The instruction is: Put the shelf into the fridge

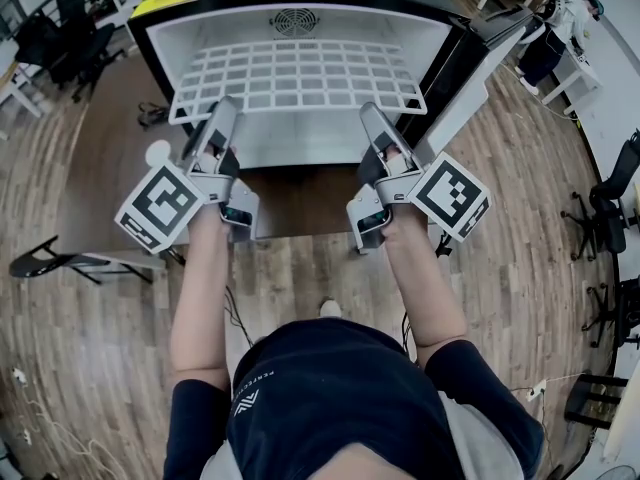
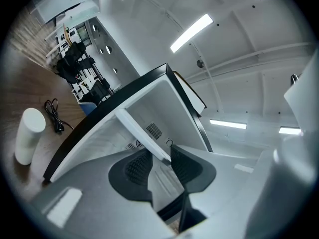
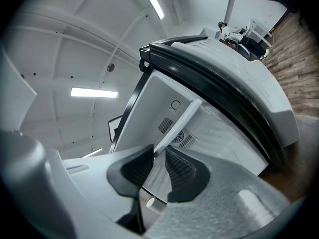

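A white wire-grid shelf (image 1: 300, 78) lies roughly level in the mouth of the open black fridge (image 1: 230, 28), whose inside is white with a round vent at the back. My left gripper (image 1: 224, 108) is shut on the shelf's front edge near its left end. My right gripper (image 1: 371, 114) is shut on the same edge near its right end. In the left gripper view the shelf (image 2: 139, 131) shows edge-on as a white bar running between the jaws of that gripper (image 2: 159, 159). The right gripper view shows the same white shelf (image 3: 182, 123) between the jaws of my right gripper (image 3: 159, 161).
The fridge door (image 1: 485, 53) stands open at the right. A white cylinder (image 2: 27, 136) and a black cable (image 2: 52, 116) lie on the wooden floor left of the fridge. Office chairs (image 1: 605, 208) and desks ring the room.
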The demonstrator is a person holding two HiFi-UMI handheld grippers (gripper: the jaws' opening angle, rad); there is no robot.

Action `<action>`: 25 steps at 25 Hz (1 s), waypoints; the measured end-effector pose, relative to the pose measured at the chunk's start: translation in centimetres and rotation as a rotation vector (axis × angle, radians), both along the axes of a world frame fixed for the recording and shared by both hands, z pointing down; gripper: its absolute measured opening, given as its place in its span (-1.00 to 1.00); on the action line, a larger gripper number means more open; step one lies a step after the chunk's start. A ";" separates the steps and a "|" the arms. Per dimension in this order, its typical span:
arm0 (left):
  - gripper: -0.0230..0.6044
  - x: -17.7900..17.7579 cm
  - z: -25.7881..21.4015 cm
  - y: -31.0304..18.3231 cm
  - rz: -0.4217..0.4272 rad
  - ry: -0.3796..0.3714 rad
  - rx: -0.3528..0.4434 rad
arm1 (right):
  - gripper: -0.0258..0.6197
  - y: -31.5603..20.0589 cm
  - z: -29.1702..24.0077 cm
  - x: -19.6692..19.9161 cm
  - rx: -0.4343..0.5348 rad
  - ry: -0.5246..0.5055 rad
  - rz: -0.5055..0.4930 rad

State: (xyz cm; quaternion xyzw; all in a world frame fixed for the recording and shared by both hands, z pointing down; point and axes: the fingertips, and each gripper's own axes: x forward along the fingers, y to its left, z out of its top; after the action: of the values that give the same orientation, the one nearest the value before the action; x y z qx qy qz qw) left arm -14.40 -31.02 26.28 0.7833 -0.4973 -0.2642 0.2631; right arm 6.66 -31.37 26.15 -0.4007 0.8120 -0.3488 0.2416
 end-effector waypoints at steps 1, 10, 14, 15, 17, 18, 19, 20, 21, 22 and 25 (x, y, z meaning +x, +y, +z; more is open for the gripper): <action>-0.50 0.0 0.0 -0.3 0.000 0.002 0.000 | -0.68 -0.3 0.0 0.0 0.000 0.001 0.000; -0.50 -0.1 -0.1 -2.8 -0.011 -0.004 0.017 | -0.67 -2.8 0.2 -0.1 -0.012 0.018 -0.003; -0.50 -0.1 -0.1 -3.1 -0.007 0.053 0.029 | -0.67 -3.1 0.1 -0.4 -0.013 0.022 -0.005; -0.50 -0.1 -0.1 -3.2 -0.010 0.051 0.031 | -0.67 -3.2 0.1 -0.4 -0.013 0.023 -0.005; -0.50 -0.3 0.0 -3.3 -0.019 0.044 0.031 | -0.67 -3.3 0.2 -0.5 -0.013 0.027 -0.005; -0.50 -0.3 0.0 -3.4 -0.023 0.036 0.033 | -0.66 -3.4 0.2 -0.5 -0.014 0.029 -0.003; -0.50 -0.4 -0.1 -3.5 -0.029 0.018 0.035 | -0.66 -3.5 0.2 -0.5 -0.016 0.031 -0.002; -0.50 -0.5 -0.2 -3.5 -0.033 0.001 0.037 | -0.66 -3.6 0.2 -0.5 -0.017 0.033 -0.001; -0.50 -0.6 -0.2 -3.6 -0.034 -0.007 0.038 | -0.66 -3.7 0.2 -0.5 -0.017 0.034 -0.002; -0.50 -0.6 -0.3 -3.7 -0.032 -0.009 0.040 | -0.66 -3.7 0.2 -0.5 -0.017 0.035 -0.002; -0.49 -0.5 -0.3 -3.8 -0.017 0.008 0.048 | -0.66 -3.8 0.2 -0.5 -0.019 0.035 -0.003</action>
State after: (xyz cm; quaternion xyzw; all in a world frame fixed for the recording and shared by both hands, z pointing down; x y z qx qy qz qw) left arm -14.89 -34.86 26.00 0.7839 -0.4966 -0.2816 0.2441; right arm 6.14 -35.21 26.34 -0.4077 0.8133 -0.3501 0.2230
